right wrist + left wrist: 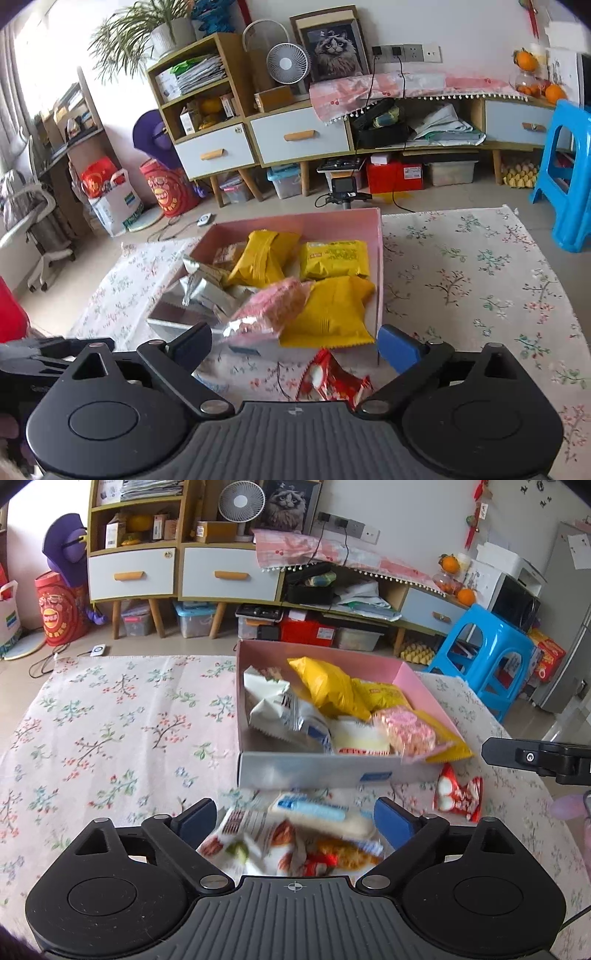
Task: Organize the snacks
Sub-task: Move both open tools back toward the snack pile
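Observation:
A pink box [332, 771] sits on the floral cloth, filled with yellow packets [325, 686], white packets [280, 709] and a pink packet [402, 731]. Just before its front wall, my left gripper [295, 819] stands open over a blurred heap of loose packets [288, 842], which lies between its blue pads without touching them. A red and white packet [458, 794] lies right of that heap. In the right wrist view the box [379, 258] is ahead. My right gripper [295, 343] is open, with the red packet [332, 380] on the cloth below it.
The floral cloth [110, 720] spreads wide to the left of the box and to its right [480, 277]. A blue plastic stool [484, 653] stands past the cloth's right edge. Low cabinets and storage bins line the far wall. A black finger [517, 753] of the right gripper reaches in from the right.

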Motion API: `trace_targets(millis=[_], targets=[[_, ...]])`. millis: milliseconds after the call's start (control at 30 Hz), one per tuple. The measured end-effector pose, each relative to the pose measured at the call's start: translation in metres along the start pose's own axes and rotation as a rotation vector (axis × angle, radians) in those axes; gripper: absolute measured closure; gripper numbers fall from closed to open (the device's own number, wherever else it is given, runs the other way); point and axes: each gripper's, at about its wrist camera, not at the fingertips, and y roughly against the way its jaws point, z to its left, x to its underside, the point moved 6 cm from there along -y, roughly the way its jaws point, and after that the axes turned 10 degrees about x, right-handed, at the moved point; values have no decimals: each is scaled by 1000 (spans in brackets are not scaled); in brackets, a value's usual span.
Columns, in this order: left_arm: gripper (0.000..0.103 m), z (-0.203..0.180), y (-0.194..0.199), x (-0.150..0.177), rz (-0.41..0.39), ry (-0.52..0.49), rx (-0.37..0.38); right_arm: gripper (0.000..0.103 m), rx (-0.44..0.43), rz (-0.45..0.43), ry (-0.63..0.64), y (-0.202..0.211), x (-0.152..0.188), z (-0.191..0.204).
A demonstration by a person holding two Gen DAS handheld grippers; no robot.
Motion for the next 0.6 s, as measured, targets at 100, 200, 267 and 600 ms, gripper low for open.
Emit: trace_targets(millis=[100, 200, 267, 600], targets=[[8, -2, 4, 9, 3, -28, 9, 14, 10, -3, 41, 5, 8, 4], [5, -5, 7, 21, 2, -68, 6, 12, 9, -3, 64, 10, 17, 8], [5, -6, 6, 28, 15, -89, 16, 12, 7, -2, 82, 13, 24, 12], [6, 0, 7, 58, 23, -145, 45, 12, -17, 4, 203, 24, 51, 39]])
